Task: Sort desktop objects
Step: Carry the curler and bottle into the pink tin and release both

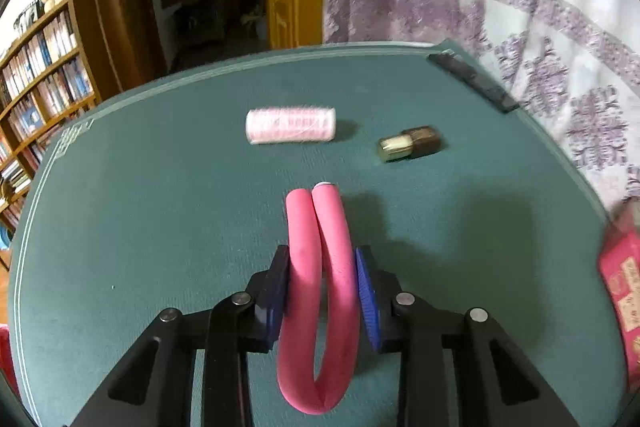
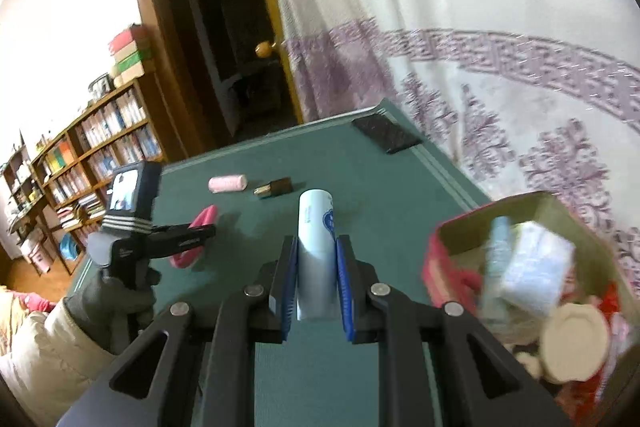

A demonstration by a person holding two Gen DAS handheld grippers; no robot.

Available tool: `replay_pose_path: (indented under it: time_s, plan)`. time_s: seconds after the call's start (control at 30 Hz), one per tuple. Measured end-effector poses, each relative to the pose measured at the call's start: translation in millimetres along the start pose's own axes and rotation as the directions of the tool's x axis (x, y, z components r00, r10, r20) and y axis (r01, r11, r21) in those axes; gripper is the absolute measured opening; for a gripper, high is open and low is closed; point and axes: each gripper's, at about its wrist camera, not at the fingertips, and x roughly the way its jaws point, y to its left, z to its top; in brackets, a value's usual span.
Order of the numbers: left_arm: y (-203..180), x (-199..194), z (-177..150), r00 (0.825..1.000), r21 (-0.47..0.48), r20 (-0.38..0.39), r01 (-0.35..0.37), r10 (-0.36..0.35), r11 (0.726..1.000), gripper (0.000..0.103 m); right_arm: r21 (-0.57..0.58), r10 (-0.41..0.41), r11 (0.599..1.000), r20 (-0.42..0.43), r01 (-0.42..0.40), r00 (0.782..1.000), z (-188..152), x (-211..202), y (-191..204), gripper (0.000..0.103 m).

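The pink foam curler (image 1: 320, 291), bent double into a U, is pinched between the jaws of the left gripper (image 1: 322, 291) above the green tabletop (image 1: 140, 207). The right gripper (image 2: 316, 279) has its jaws pressed on a white tube (image 2: 316, 247), just beside the red box (image 2: 444, 267), which already holds several items. Beyond the curler lie a pale pink roll (image 1: 291, 125) and a small brown bottle (image 1: 410, 143); a dark flat case (image 1: 472, 79) sits farther off at the tabletop's edge. Carrying appears to be the step in hand. Next, each held item likely needs moving over the box and releasing.
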Motion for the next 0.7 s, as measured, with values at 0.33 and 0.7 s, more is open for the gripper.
replay_pose_path:
  time_s: [0.33, 0.7]
  plan:
    - [-86.1, -66.3, 6.9, 0.977, 0.152, 0.084, 0.181, -0.195, 0.972, 0.034, 0.126, -0.192, 0.974, 0.026, 0.188, 0.981, -19.5, -54.2, -76.5, 0.021]
    - [-214.1, -96.8, 7.8, 0.909, 0.329, 0.008, 0.391, -0.416, 0.860, 0.034, 0.195, -0.270, 0.946, 0.026, 0.260, 0.963, -38.1, -88.8, -124.5, 0.021]
